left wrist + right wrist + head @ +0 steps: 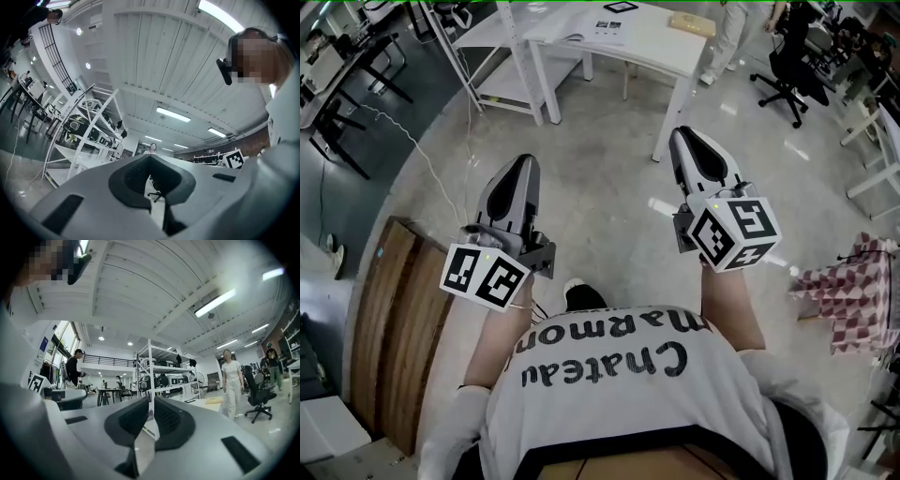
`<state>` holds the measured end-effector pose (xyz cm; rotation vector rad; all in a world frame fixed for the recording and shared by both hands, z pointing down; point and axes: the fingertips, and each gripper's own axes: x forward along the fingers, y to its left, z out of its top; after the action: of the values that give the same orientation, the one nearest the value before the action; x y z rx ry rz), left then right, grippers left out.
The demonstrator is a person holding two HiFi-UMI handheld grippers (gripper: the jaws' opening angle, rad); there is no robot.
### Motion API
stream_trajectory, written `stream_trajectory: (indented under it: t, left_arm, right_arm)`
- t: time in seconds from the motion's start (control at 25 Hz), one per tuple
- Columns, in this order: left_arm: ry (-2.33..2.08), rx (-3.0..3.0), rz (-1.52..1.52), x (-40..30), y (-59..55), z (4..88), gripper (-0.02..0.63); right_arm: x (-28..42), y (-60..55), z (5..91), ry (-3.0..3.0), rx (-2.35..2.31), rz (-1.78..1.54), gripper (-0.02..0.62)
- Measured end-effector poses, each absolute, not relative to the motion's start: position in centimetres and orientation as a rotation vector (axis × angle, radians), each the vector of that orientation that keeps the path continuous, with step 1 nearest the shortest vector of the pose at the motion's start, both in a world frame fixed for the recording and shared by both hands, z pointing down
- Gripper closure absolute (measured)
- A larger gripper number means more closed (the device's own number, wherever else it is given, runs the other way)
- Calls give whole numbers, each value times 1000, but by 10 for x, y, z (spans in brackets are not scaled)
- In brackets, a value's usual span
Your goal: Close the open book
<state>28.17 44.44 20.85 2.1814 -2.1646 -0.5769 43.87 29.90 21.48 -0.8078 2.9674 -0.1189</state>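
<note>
Approach not begun, so I carry both at waist level, aimed ahead. Left gripper (525,165) and right gripper (685,136) are closed, empty. Open book (598,33), apparently, lies on the white table (666,49), well apart.

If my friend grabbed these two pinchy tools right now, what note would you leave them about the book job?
The left gripper has its jaws together and holds nothing, out over the floor.
The right gripper is the same: jaws together and empty.
The white table ahead carries flat printed sheets. They may be the open book, but they are too small to tell.
Done: nothing yet.
Left: walk up, find the book, close it.
</note>
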Motion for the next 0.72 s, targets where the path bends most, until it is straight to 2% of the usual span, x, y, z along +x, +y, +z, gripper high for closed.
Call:
stream_trajectory:
  t: [0.32,0.72]
  left_arm:
    - [-2104,2206,-596,247,390,215,583]
    - [-1972,2330,-611,156,282,194,583]
  right_arm:
    - [417,253,220,2955,-900,-154,545]
    - [325,164,206,2918,-987,-161,545]
